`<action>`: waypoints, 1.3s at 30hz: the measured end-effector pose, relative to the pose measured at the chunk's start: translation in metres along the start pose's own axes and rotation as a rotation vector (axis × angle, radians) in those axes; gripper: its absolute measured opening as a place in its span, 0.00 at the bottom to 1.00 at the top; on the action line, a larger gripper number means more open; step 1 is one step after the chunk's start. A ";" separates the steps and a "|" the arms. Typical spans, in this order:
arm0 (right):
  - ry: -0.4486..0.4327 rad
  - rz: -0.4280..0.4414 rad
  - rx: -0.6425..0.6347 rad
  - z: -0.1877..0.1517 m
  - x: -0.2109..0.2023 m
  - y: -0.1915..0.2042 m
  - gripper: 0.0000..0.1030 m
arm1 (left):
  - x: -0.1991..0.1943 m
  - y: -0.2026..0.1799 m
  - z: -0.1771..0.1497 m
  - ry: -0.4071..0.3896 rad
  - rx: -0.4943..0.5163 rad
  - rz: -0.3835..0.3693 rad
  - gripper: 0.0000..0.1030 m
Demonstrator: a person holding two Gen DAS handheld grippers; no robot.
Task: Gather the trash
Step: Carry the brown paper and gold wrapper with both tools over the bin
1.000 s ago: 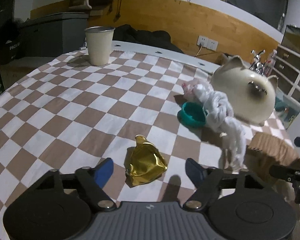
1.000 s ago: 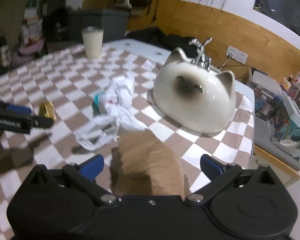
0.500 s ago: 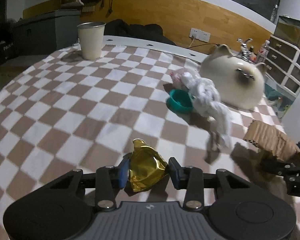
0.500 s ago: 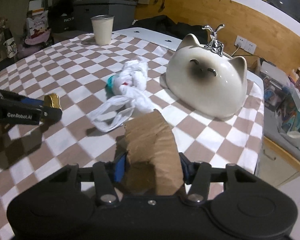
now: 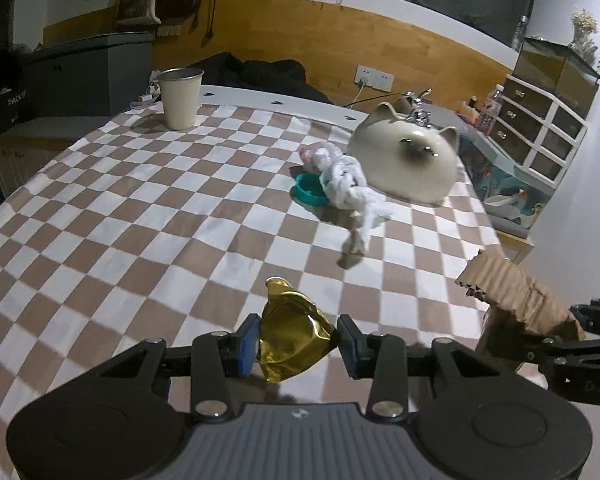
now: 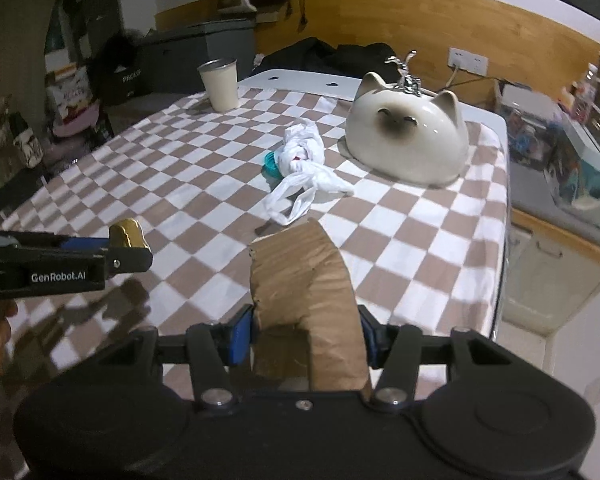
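Note:
My left gripper (image 5: 298, 340) is shut on a crumpled gold foil wrapper (image 5: 290, 336) and holds it above the checkered tablecloth (image 5: 140, 208). My right gripper (image 6: 306, 334) is shut on a torn piece of brown corrugated cardboard (image 6: 304, 280), also lifted off the table. The cardboard (image 5: 516, 300) shows at the right of the left wrist view. The wrapper (image 6: 127, 233) and left gripper (image 6: 112, 252) show at the left of the right wrist view. A knotted white plastic bag (image 6: 304, 164) lies beside a teal lid (image 6: 271, 164) mid-table.
A cream cat-shaped ceramic basin with a chrome tap (image 6: 408, 136) stands at the far right of the table. A cream cup (image 6: 220, 84) stands at the far left corner. The table's right edge (image 6: 504, 216) drops to a cabinet and clutter.
Both grippers closed on their items, the left on the gold wrapper and the right on the cardboard, then lifted them off the table.

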State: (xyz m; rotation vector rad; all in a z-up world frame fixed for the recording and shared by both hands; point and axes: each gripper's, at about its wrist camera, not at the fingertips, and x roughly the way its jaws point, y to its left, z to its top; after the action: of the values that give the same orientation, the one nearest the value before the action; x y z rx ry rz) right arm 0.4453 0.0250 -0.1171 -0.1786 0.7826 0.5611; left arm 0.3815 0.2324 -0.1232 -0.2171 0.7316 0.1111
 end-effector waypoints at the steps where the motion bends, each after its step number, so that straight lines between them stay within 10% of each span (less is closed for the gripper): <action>1: -0.002 0.001 0.013 -0.003 -0.007 0.001 0.52 | -0.006 -0.002 -0.002 -0.002 0.000 -0.002 0.41; 39: -0.105 -0.018 0.175 -0.078 -0.184 0.038 0.52 | -0.187 -0.028 -0.076 -0.067 0.007 -0.051 0.41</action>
State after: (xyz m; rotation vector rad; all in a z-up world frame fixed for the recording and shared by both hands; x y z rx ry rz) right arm 0.2714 -0.0465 -0.0401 0.0051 0.7229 0.4789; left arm 0.1991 0.1824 -0.0481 -0.2244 0.6597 0.0676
